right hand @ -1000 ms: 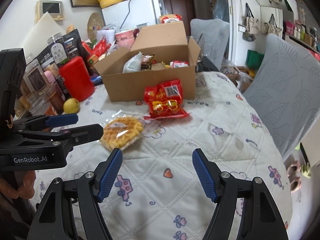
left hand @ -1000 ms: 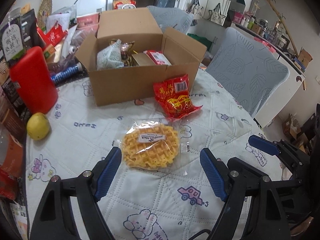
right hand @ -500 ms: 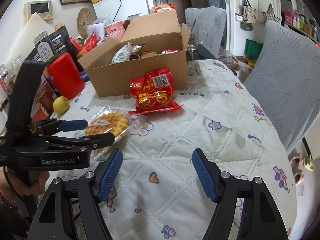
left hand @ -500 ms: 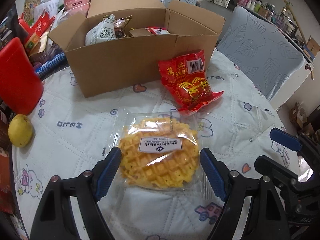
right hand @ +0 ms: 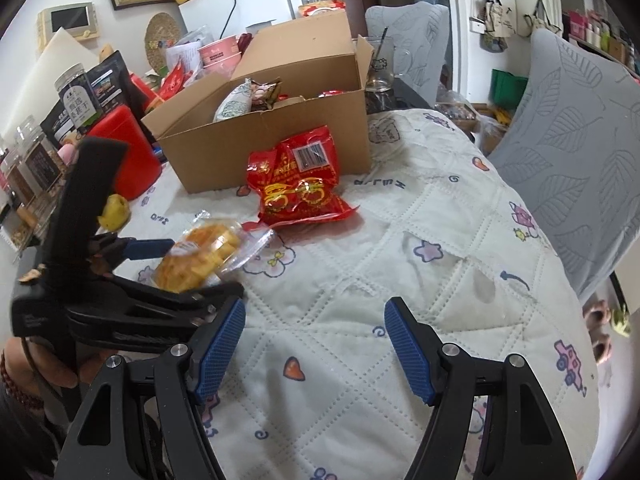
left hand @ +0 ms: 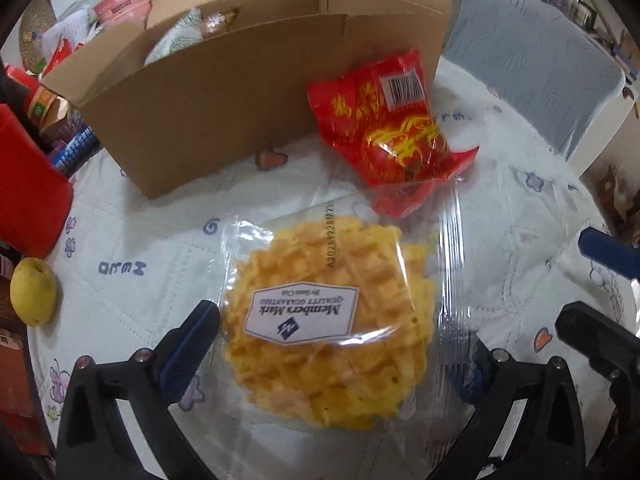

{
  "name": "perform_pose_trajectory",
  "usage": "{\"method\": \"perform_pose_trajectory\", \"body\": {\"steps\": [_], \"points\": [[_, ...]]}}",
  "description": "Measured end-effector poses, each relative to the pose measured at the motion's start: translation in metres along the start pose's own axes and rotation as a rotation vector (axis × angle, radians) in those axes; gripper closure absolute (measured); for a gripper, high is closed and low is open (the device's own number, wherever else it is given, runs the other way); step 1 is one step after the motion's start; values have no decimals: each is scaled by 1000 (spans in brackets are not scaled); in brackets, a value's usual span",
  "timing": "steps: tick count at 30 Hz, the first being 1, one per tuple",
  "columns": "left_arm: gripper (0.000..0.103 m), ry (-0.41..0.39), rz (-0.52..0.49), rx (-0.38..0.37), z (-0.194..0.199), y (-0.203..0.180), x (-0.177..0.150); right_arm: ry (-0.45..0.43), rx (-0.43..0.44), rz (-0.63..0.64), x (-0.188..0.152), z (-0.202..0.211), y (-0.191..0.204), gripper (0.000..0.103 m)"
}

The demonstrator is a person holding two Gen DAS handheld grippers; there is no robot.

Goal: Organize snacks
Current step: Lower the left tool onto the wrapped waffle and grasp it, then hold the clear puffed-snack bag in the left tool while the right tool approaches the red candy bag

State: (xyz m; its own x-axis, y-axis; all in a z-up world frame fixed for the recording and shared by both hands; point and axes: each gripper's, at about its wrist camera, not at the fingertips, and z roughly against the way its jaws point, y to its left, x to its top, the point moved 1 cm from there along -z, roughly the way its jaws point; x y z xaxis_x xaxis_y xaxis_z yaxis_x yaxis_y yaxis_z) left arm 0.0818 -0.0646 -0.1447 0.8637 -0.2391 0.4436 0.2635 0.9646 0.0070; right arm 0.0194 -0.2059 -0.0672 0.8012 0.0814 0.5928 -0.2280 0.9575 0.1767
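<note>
Change: left gripper [left hand: 332,340] is dropping in closer w/ each frame; waffle pack [left hand: 328,320] now fills the lower view vs. small and ahead a sec ago. Cardboard box [left hand: 224,92] is also looming nearer.
Left jaws: opening right now, going to their widest; waffle pack is sitting between them, wrapper edge lapping over the right finger, pads not pressing on it yet, so nothing held.
Right jaws: partly open, holding steady, empty; right gripper [right hand: 316,340] is hovering over bare tabletop [right hand: 400,240], near the pack but off to the side.
Meaning for task: looks like the pre-grasp for the waffle pack; widening the jaws is prob. to clear the pack's width. Closing and lifting it toward the box is not yet done, my guess at the next step.
Waffle pack location: lying flat on the tabletop, in front of the box, just beside the red snack bag [left hand: 392,132]; wrapper corner is touching or overlapping the bag's lower edge.
Red bag location: leaning against the box's front wall, outside it.
Counts, loose on tabletop: 1 waffle pack, 1 red snack bag.
Counts, in box: several packs showing; exact no. can't tell, box wall is hiding most.
Counts, other: 1 box, 1 yellow fruit [left hand: 33,291], 1 red container [left hand: 28,184], 2 grippers.
</note>
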Motion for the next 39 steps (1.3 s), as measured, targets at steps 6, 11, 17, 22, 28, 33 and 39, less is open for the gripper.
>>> {"method": "perform_pose_trajectory", "body": {"steps": [6,11,17,22,28,33,39], "points": [[0,-24,-4,-7,-4,3,0,-2,-1,-6,-1,1,-1,30],[19,-74,31,14,5,10,-7,-5,-10,-6,3,0,-3,30],[54,-113,46,65,19,17,-7,2,-9,-2,12,-7,-4,30],[66,-178,61,110,37,26,-3,3,4,16,25,-14,-1,30],[70,-203,75,105,42,39,1,11,-2,37,46,-31,2,30],[72,-233,97,90,48,44,0,32,2,50,62,-54,5,26],[72,-241,143,101,55,56,1,63,-47,71,72,-83,12,18]]}}
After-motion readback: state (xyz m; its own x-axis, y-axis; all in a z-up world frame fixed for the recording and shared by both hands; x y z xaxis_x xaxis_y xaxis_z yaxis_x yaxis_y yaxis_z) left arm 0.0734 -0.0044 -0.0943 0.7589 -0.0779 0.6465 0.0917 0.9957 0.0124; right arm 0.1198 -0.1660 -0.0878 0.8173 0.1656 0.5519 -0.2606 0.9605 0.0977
